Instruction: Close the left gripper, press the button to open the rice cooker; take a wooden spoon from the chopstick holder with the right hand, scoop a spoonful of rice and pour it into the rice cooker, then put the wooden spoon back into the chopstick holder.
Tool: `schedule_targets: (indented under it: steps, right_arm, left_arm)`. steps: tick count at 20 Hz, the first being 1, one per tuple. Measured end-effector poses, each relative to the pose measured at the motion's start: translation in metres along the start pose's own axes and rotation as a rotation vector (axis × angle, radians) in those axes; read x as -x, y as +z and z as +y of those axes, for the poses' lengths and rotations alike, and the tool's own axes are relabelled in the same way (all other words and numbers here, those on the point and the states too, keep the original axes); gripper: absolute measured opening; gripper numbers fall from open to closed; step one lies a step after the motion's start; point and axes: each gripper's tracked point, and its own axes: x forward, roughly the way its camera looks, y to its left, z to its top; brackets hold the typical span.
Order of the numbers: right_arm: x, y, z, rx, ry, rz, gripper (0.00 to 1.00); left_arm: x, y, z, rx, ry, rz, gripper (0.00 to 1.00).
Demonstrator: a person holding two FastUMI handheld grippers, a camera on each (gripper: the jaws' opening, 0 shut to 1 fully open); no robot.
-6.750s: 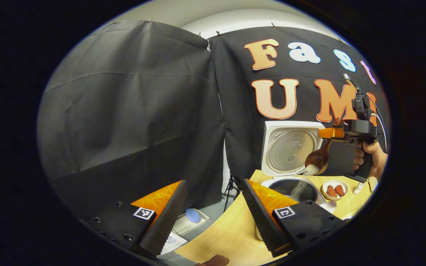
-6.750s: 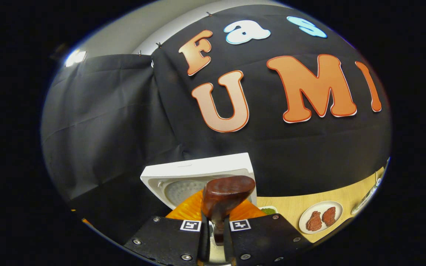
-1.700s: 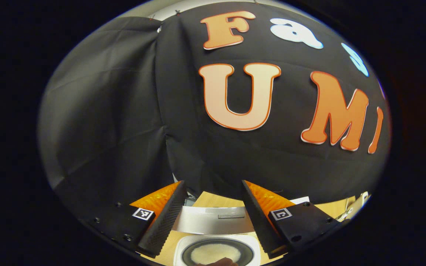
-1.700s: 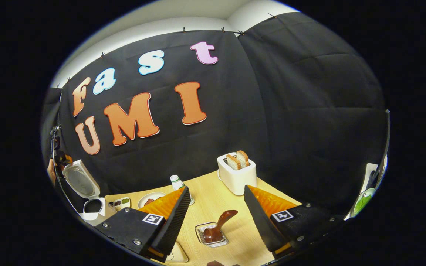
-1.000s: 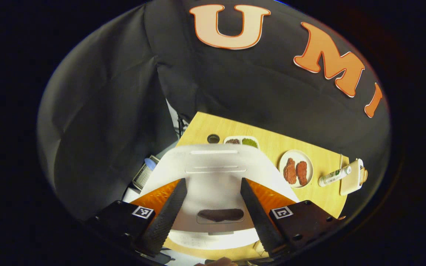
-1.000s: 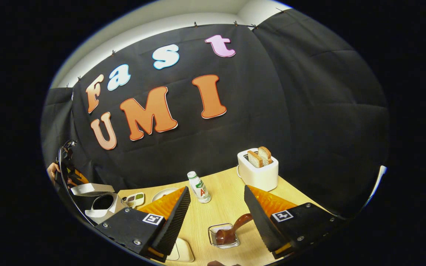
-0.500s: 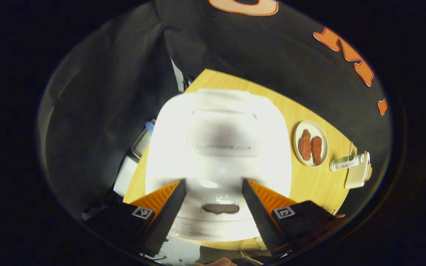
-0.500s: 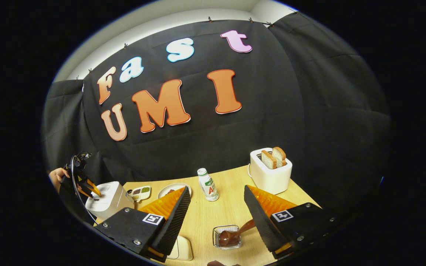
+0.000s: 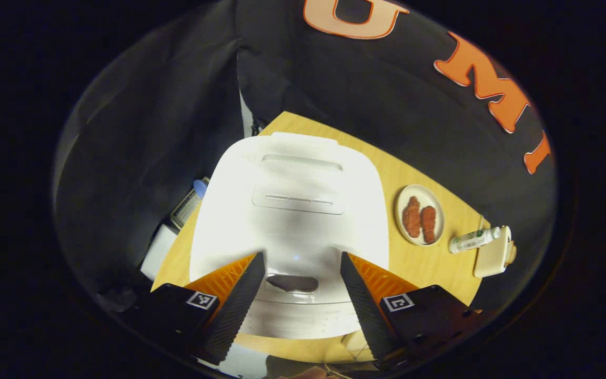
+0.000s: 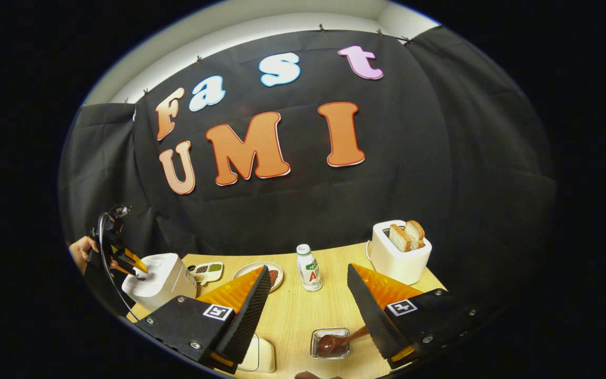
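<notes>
A: On the tabletop, the rice cooker sits with its lid down — the left tongs hang just above its front, spread wide.

B: And the wooden spoon?

A: Lying in the chopstick holder, between the right tongs — wide apart, holding nothing. A toaster stands farther back.
</notes>
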Motion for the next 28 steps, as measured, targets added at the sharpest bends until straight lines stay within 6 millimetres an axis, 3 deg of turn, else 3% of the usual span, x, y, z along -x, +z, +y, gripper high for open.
schedule_targets:
  steps: [3,4,7,12,13,14,15,17,18,19,20,25,26,28]
  right_arm:
    - [-0.006,0.025,0.023,0.063,0.016,-0.062,0.91]
    - [-0.008,0.031,0.032,0.089,0.024,-0.084,0.91]
    - [-0.015,0.05,0.061,0.167,0.053,-0.155,0.91]
    - [-0.024,0.065,0.115,0.193,0.152,-0.21,0.91]
    - [-0.026,0.069,0.125,0.192,0.17,-0.219,0.99]
    - [-0.027,0.071,0.134,0.193,0.188,-0.227,0.82]
    - [-0.027,0.072,0.141,0.194,0.203,-0.237,0.91]
    - [-0.026,0.076,0.154,0.193,0.227,-0.253,0.91]
    - [-0.025,0.077,0.159,0.191,0.236,-0.262,0.82]
    - [-0.024,0.078,0.164,0.188,0.242,-0.273,0.82]
    - [-0.023,0.079,0.166,0.188,0.245,-0.281,0.91]
    - [-0.013,0.08,0.177,0.181,0.261,-0.33,0.91]
    - [-0.011,0.078,0.18,0.174,0.268,-0.332,0.91]
    - [-0.01,0.08,0.183,0.165,0.271,-0.341,0.91]
  left_arm:
    - [0.063,0.03,-0.013,-0.091,-0.014,-0.23,1.0]
    - [0.093,0.032,-0.017,-0.119,-0.014,-0.31,1.0]
    - [0.158,0.042,-0.043,-0.173,-0.055,-0.507,0.98]
    - [0.236,0.038,-0.061,-0.214,-0.049,-0.786,1.0]
    - [0.25,0.037,-0.062,-0.225,-0.038,-0.841,0.98]
    - [0.261,0.035,-0.061,-0.237,-0.026,-0.897,1.0]
    - [0.273,0.033,-0.062,-0.248,-0.015,-0.947,0.98]
    - [0.28,0.012,-0.064,-0.249,-0.004,-1.027,1.0]
    - [0.285,0.008,-0.063,-0.233,0.004,-1.061,1.0]
    - [0.289,0.003,-0.064,-0.222,0.002,-1.081,0.98]
    - [0.289,-0.003,-0.069,-0.218,-0.016,-1.103,1.0]
    - [0.286,-0.019,-0.075,-0.233,-0.029,-1.158,1.0]
    - [0.282,-0.021,-0.078,-0.24,-0.035,-1.151,0.93]
    - [0.278,-0.022,-0.08,-0.251,-0.035,-1.145,1.0]
